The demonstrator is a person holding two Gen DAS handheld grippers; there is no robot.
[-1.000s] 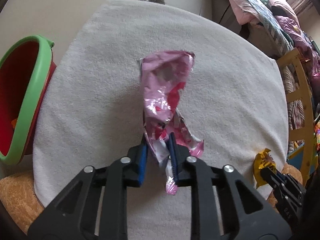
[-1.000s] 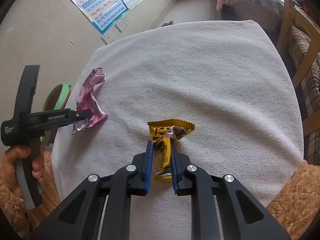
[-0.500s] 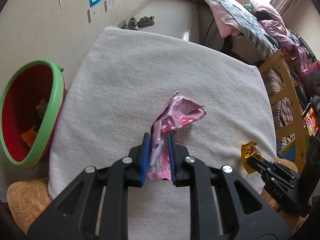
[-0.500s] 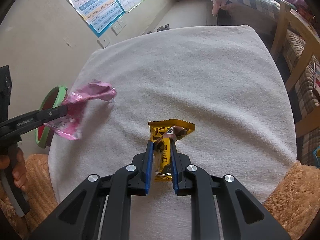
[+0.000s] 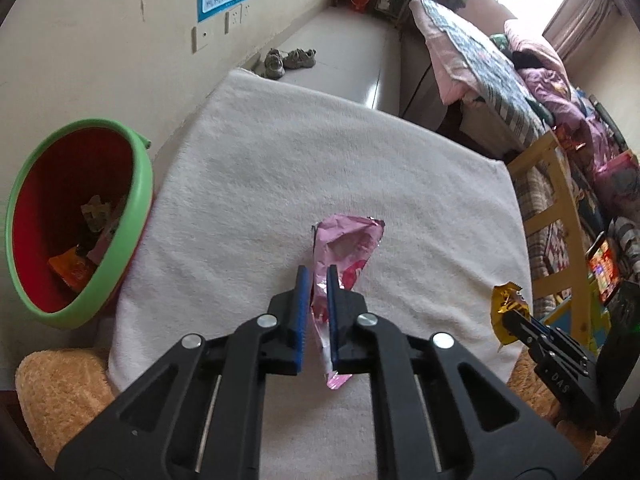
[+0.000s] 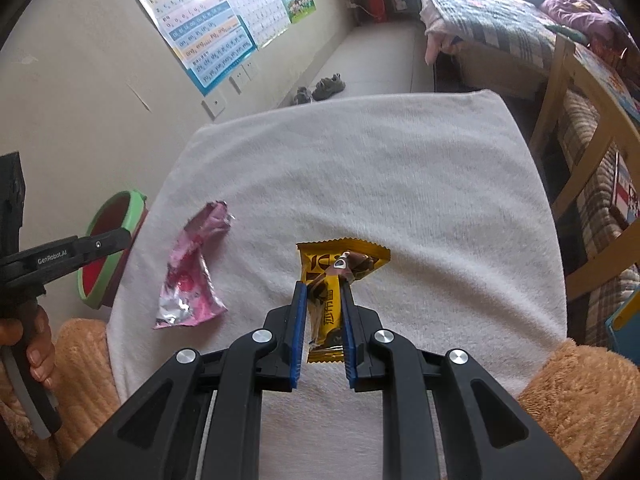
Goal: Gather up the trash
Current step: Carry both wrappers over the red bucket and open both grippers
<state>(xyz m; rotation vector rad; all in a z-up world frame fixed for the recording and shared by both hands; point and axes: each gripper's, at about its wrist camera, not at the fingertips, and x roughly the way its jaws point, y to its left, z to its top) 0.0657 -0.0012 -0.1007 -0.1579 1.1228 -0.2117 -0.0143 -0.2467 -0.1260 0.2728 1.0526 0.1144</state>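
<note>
My left gripper point(image 5: 318, 276) is shut on a crumpled pink foil wrapper point(image 5: 346, 248) and holds it above the white towel-covered table point(image 5: 320, 168). In the right wrist view the pink wrapper point(image 6: 192, 276) hangs off the left gripper's side. My right gripper point(image 6: 324, 292) is shut on a yellow snack wrapper point(image 6: 332, 276), also held above the towel; this wrapper shows at the right in the left wrist view point(image 5: 506, 300). A red bin with a green rim point(image 5: 76, 216) stands left of the table, below its edge, with some trash inside.
A wooden chair point(image 6: 580, 152) and a bed with bedding point(image 6: 500, 20) stand to the right. Shoes point(image 5: 288, 60) lie on the floor beyond the table. A wall with posters runs along the left. An orange plush cover point(image 5: 60, 392) wraps the table's near edge.
My left gripper has lifted the pink wrapper off the towel and drawn back, so the bin shows more fully. My right gripper has risen with the yellow wrapper.
</note>
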